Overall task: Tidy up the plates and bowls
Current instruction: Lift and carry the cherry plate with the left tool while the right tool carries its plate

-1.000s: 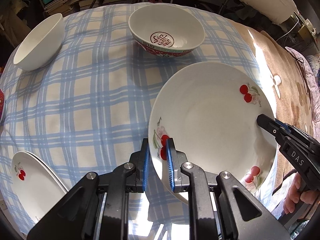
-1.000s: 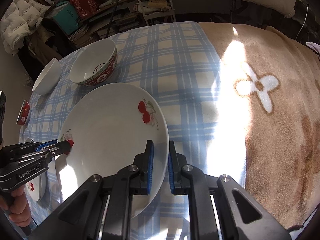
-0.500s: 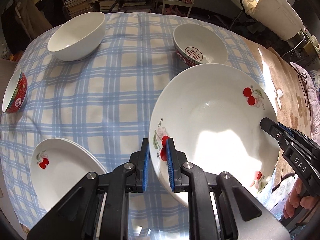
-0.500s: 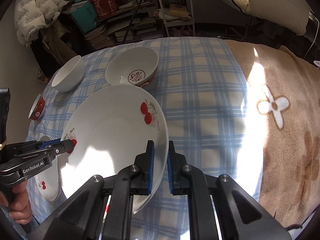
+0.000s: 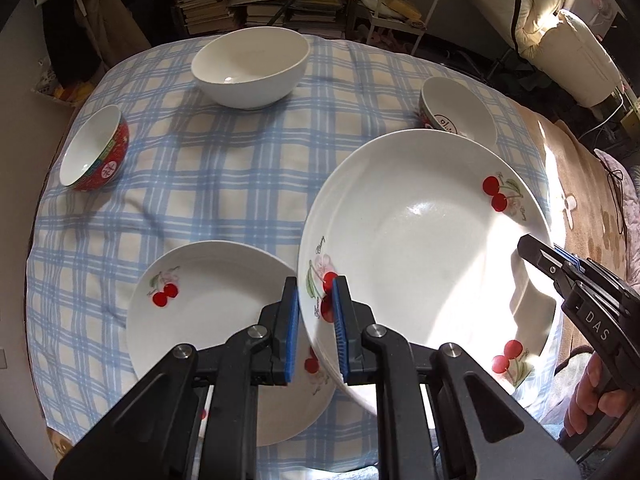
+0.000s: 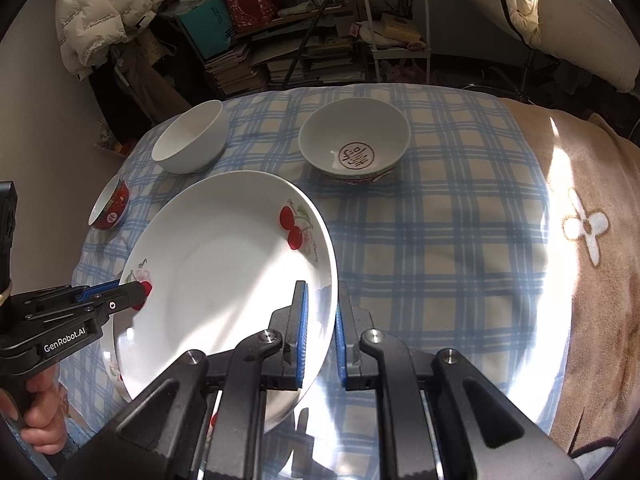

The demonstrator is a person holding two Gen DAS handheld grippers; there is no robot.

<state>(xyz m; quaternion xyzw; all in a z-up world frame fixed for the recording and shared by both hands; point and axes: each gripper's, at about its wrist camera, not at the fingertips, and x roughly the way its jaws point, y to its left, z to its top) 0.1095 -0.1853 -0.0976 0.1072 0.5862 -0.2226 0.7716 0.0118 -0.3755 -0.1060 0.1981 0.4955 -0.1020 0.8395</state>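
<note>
A large white plate with cherry prints (image 5: pixel 420 248) (image 6: pixel 224 264) hangs above the checked cloth, held by both grippers. My left gripper (image 5: pixel 315 320) is shut on its left rim, and my right gripper (image 6: pixel 320 322) is shut on the opposite rim. In the left wrist view the right gripper (image 5: pixel 536 254) shows at the plate's right edge; in the right wrist view the left gripper (image 6: pixel 136 294) shows at its left edge. A smaller cherry plate (image 5: pixel 200 320) lies on the cloth, partly under the lifted plate's left side.
A plain white bowl (image 5: pixel 250 66) (image 6: pixel 190 142) stands at the back. A small red bowl (image 5: pixel 94 148) (image 6: pixel 110 206) sits at the left edge, a red-patterned bowl (image 5: pixel 456 110) (image 6: pixel 354 142) farther right. A tan blanket (image 6: pixel 580 240) covers the right; shelves and clutter lie behind.
Both grippers have carried the large plate up and to the left across the cloth. It now overlaps the smaller cherry plate; the bowls have shifted right in both views.
</note>
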